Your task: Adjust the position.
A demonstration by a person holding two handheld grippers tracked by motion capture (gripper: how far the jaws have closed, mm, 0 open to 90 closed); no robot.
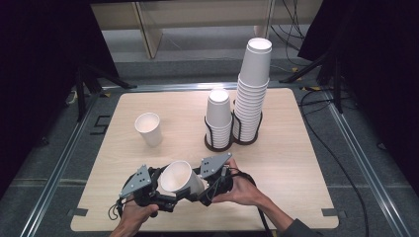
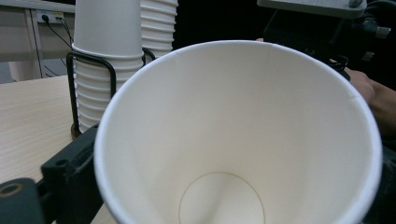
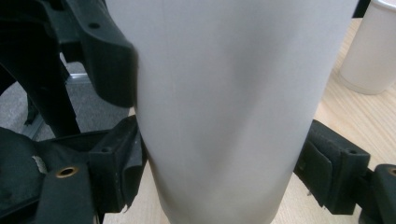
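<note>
paper cup (image 1: 179, 178) at lower centre of the frame, clamped by right tongs (image 1: 205, 186) for separating; left tongs (image 1: 160, 190) apart beside it.

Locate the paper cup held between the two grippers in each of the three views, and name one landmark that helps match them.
High view: held cup, bottom centre, mouth up-left.
Left gripper view: cup seen from the mouth.
Right gripper view: cup wall, centre.
Landmark: loose cup, top right in the right gripper view.

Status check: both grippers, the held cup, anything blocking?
Right gripper clamped on the paper cup, held tilted over the table. Left gripper at the cup, grip unclear. Loose cup and racked stacks stand clear.
</note>
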